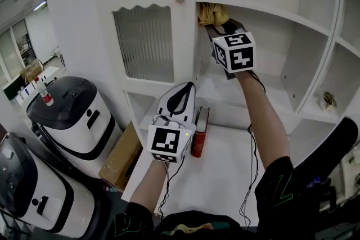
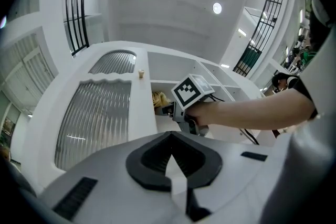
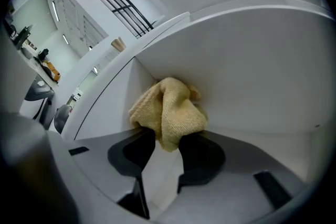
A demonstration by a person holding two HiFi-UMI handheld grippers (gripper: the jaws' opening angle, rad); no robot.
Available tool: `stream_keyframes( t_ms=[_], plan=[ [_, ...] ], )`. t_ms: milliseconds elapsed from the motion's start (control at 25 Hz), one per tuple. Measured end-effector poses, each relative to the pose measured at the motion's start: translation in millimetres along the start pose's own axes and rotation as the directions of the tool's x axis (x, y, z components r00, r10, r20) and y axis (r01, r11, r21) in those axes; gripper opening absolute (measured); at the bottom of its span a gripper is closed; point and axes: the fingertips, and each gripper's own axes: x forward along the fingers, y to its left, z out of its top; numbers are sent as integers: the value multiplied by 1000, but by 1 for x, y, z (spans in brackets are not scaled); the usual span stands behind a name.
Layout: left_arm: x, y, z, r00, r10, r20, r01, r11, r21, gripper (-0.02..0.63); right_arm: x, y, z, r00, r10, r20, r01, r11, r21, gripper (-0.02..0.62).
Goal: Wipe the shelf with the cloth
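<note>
While the right gripper (image 3: 167, 147) clamps the cloth (image 3: 168, 110) into the shelf's (image 1: 264, 11) left corner, open shelf stretches rightward; the left gripper (image 2: 170, 165) hangs closed, empty, well below.

The cloth (image 3: 168, 113) was seen to be yellow terry, rough and matt. The shelf (image 3: 252, 60) was finished in smooth white paint with a soft sheen. The door glass (image 1: 143, 45) was ribbed and translucent. The right gripper (image 3: 163, 149) was shelled in smooth white plastic, its pads (image 3: 202, 157) lined in matt black. A box (image 1: 120, 157) was made of plain brown cardboard, and the machines (image 1: 79, 115) were cased in glossy white plastic.
</note>
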Motion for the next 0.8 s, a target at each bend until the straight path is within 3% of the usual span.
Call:
stream_keyframes(
  t_ms=[280, 800],
  plan=[
    [3, 8, 13, 1000, -3, 25, 3, 1000, 23, -2, -2, 18, 26, 1000, -20, -18, 16, 973, -228, 137],
    [8, 2, -5, 1000, -26, 2, 26, 1000, -15, -2, -38, 44, 49, 991, 58, 121, -15, 944, -330, 137]
  ],
)
